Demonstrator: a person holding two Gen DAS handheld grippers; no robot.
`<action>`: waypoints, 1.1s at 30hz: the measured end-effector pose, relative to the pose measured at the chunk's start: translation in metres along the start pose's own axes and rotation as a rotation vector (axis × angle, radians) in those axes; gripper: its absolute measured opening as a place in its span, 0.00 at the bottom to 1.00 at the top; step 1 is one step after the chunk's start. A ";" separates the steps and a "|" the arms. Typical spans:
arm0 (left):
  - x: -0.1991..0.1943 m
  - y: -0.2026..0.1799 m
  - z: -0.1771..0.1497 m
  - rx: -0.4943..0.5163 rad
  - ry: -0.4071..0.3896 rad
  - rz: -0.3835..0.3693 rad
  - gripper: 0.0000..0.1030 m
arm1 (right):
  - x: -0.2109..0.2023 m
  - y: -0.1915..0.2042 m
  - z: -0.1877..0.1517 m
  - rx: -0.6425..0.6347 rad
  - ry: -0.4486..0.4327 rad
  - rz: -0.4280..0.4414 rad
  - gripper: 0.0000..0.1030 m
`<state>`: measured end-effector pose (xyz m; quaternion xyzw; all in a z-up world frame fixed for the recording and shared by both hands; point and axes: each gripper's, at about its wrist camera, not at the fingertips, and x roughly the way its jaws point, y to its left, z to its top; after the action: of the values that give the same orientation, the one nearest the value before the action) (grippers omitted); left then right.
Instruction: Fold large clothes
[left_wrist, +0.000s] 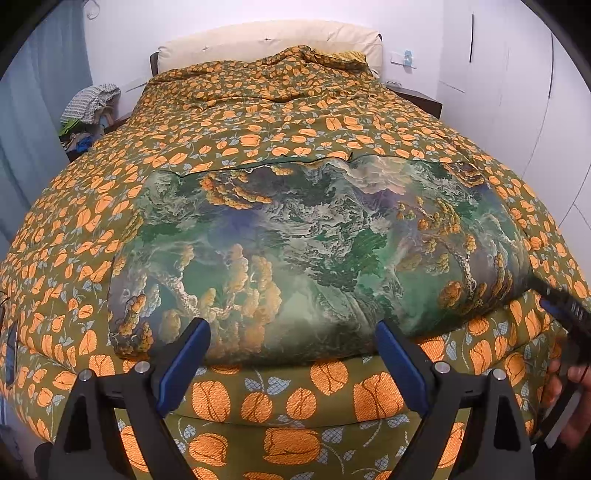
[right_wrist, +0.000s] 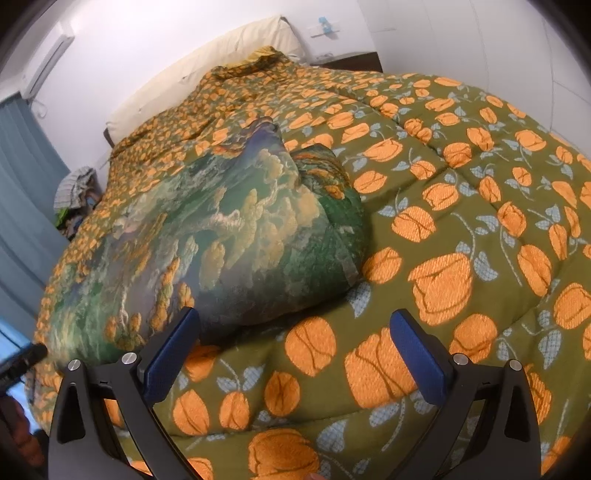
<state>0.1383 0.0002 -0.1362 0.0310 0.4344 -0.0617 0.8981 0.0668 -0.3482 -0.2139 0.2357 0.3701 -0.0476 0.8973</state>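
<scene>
1. Because the left wrist view looks straight up the bed (left_wrist: 44, 369), the garment is seen whole: a large padded piece with a green landscape print (left_wrist: 314, 251) is laid flat near the foot of the bed, on the orange tulip quilt (left_wrist: 258, 122), its long edge running across the mattress. It appears to have been spread there so that the soft, wide surface can carry it during folding.
2. In the same view the left hand-held gripper (left_wrist: 291, 363) is held with its jaws wide apart and nothing between them, just short of the garment's near edge; that edge is probably the part meant to be taken. The right hand-held gripper is glimpsed at the far right, close to the garment's right end.
3. In the right wrist view the garment (right_wrist: 221, 236) is seen from its right end, where it bulges and is bunched rather than flat.
4. There the right hand-held gripper (right_wrist: 293, 354) is likewise spread open and empty, over the quilt (right_wrist: 461, 206) just beside the garment's right end. Both tools are judged to be stationed at opposite parts of the near hem so that it can be lifted evenly.
5. A pile of clothes (left_wrist: 88, 110) is left at the bedside, apart from the work.
</scene>
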 end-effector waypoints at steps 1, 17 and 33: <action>0.001 0.001 0.000 -0.008 0.000 -0.003 0.90 | 0.001 -0.002 0.005 0.023 -0.001 0.010 1.00; -0.029 -0.050 0.091 0.187 0.001 -0.250 0.90 | 0.028 0.017 0.044 0.082 -0.045 0.080 0.35; -0.022 -0.123 0.171 0.407 0.309 -0.404 0.90 | -0.064 0.237 -0.022 -0.887 -0.347 0.041 0.32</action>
<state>0.2407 -0.1388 -0.0126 0.1321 0.5415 -0.3190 0.7666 0.0680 -0.1337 -0.0914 -0.1743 0.1948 0.0943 0.9606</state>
